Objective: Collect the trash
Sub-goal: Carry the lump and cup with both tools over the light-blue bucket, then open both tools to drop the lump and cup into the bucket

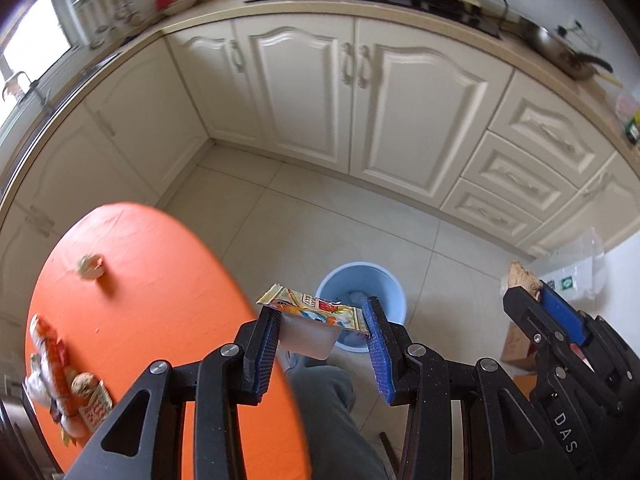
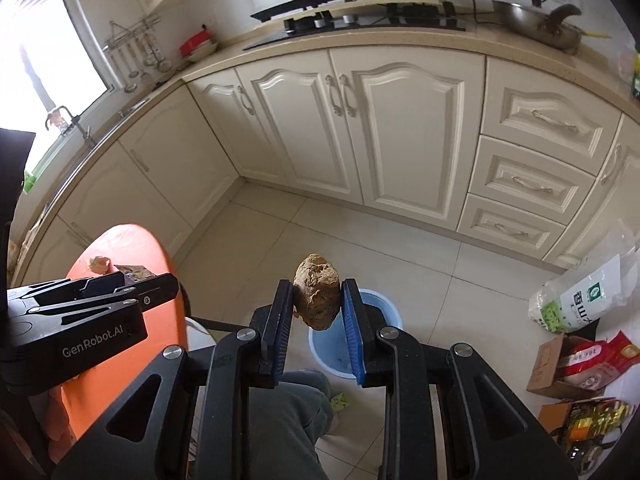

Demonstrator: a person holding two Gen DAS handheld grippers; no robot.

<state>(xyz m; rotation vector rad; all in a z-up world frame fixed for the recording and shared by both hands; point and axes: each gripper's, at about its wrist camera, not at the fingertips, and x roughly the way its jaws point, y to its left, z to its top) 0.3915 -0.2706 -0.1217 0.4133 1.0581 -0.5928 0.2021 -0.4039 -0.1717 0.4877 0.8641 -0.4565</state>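
Note:
My left gripper [image 1: 320, 322] is shut on a small white plastic cup with a colourful foil lid [image 1: 310, 330], held off the table edge near the blue trash bin [image 1: 362, 304] on the floor. My right gripper [image 2: 316, 300] is shut on a brown lumpy piece of trash [image 2: 317, 297], held over the same blue bin [image 2: 340, 340]. The right gripper also shows at the right of the left wrist view [image 1: 536, 304]. On the orange table [image 1: 140, 300] lie a crumpled paper ball [image 1: 91, 266] and wrappers with a nut shell [image 1: 64, 376].
Cream kitchen cabinets [image 1: 360, 100] run behind the bin, with a stove and pans on the counter. Bags and boxes [image 2: 576, 320] sit on the floor at the right. The person's grey trouser leg [image 1: 332, 412] is below the grippers.

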